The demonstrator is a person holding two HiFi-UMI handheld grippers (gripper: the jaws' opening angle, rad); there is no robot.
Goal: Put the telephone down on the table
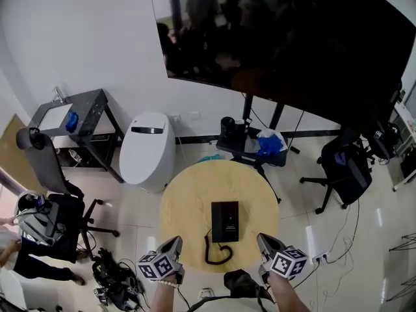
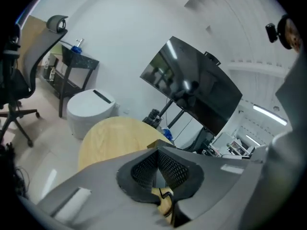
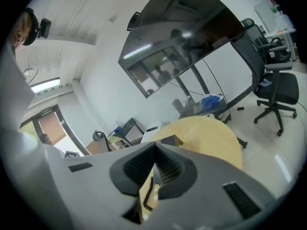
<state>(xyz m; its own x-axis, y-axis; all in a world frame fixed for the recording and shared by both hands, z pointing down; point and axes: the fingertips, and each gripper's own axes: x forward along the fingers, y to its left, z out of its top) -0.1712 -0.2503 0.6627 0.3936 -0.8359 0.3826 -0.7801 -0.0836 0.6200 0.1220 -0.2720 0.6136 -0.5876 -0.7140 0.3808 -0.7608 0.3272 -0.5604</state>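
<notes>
The black telephone (image 1: 225, 221) lies flat near the middle of the round wooden table (image 1: 188, 200), and its coiled cord (image 1: 218, 253) curls toward the near edge. My left gripper (image 1: 174, 242) hovers at the table's near left edge, jaws shut on nothing. My right gripper (image 1: 263, 240) hovers at the near right edge, jaws also shut and empty. In the left gripper view the left gripper (image 2: 156, 151) has the tabletop (image 2: 112, 135) beyond it. In the right gripper view a corner of the telephone (image 3: 169, 140) and the cord (image 3: 148, 191) show past the right gripper (image 3: 154, 149).
A white rounded appliance (image 1: 148, 149) stands behind the table on the left. A low black stand with blue cloth (image 1: 260, 145) sits under a large dark screen (image 1: 292, 38). Office chairs (image 1: 49, 168) (image 1: 344, 168) flank the table. Cables (image 1: 114, 281) lie on the floor.
</notes>
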